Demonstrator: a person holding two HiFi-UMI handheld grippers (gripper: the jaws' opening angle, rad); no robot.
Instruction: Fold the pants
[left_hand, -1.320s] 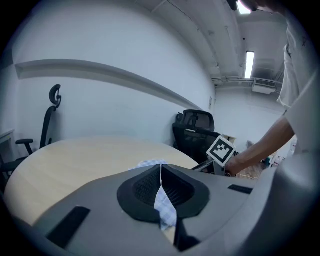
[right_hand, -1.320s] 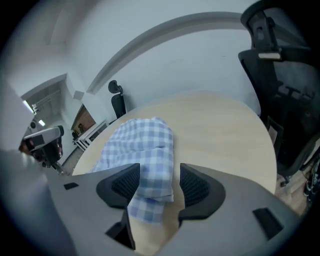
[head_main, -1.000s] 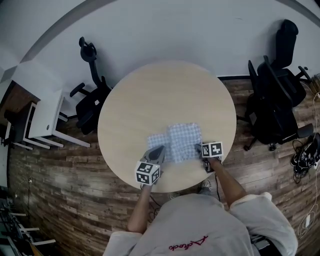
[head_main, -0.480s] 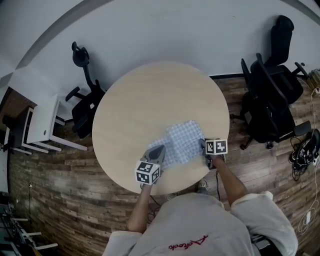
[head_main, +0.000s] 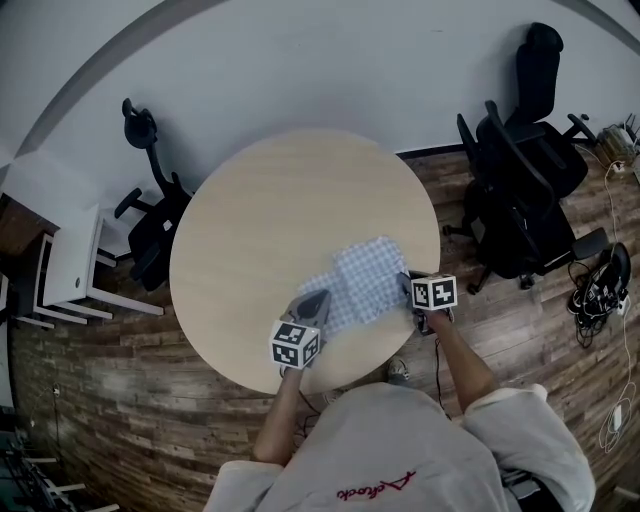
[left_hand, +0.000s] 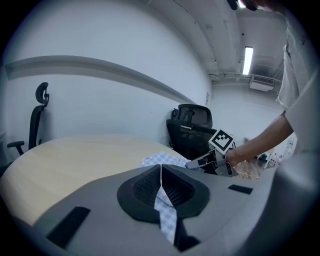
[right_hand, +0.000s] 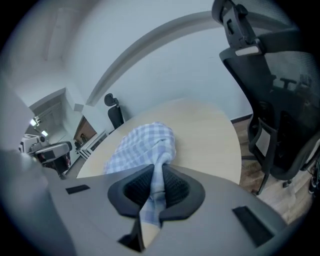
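The light is soft, even and a bit grey, with cool colours. A long ceiling lamp (left_hand: 248, 59) glows bright white in the left gripper view. The round surface (head_main: 290, 200) looks pale and has almost no shadows on it. Every picture bends at the edges like a fishbowl, and the corners go black. Up close, the left hand-held gripper (left_hand: 161, 170) and the right hand-held gripper (right_hand: 158, 172) look soft and fuzzy.

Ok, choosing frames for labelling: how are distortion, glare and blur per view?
Head view: heavy fisheye, the table bulges, floor curves, yet sharp. Left gripper view: dark vignetted corners, the ceiling light glares. Right gripper view: same vignette, the chair bends, the pants look crisp.
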